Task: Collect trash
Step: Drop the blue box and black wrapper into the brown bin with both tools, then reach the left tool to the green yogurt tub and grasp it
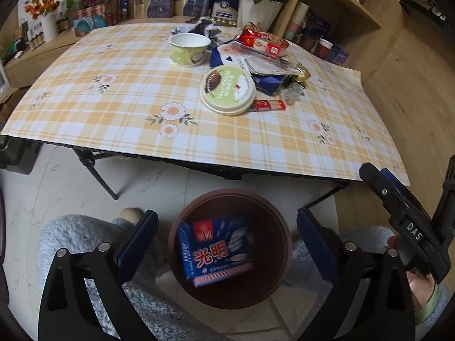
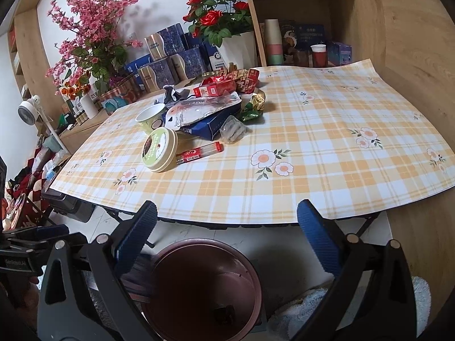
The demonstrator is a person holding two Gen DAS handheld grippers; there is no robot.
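So the left gripper [image 1: 227,236] is hanging right over the brown bin [image 1: 230,248] with its jaws spread wide and nothing between them, and a blue wrapper [image 1: 216,251] is lying down inside the bin. The right gripper [image 2: 227,234] is wide open and empty too, parked just short of the table [image 2: 327,170] edge with the same bin [image 2: 204,287] below it. The rest of the trash is still up on the checkered cloth, bunched at the far side. My guess at what could go wrong: the pile is a tangle of loose foil and plastic, so pinching one piece may drag its neighbours off the table onto the floor. The round lid [image 1: 227,91] lies propped on its edge and could roll or slip out of flat pads (it looks smooth). The paper cup [image 1: 189,49] is light and could tip or crush. Count: one bin, one wrapper in it, one cup, one lid, one red tube wrapper [image 1: 268,105], one clear crumpled plastic piece [image 2: 233,130]; the heap behind I can't count properly, several at least.
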